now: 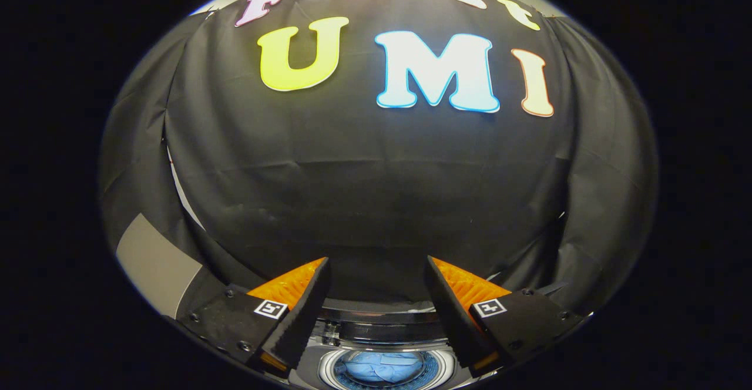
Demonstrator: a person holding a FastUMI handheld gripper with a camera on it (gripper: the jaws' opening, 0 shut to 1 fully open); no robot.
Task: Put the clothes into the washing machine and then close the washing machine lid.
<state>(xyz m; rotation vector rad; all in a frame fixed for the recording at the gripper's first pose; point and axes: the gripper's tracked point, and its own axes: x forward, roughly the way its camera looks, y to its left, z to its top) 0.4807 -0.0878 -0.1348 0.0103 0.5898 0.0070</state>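
Note:
My gripper (377, 268) stands open, its two fingers spread wide with nothing between them. Below and between the fingers lies the washing machine (382, 326), seen from above. Its round drum opening holds a light blue piece of clothing (383, 366). A dark raised band, which looks like the lid or back panel (382, 311), crosses just behind the drum; I cannot tell the lid's position. The fingers hover above the machine and touch neither it nor the cloth.
The booth's black cloth wall (376, 190) rises just beyond the fingers. A grey strip of floor or panel (154, 264) shows off to the left of the left finger.

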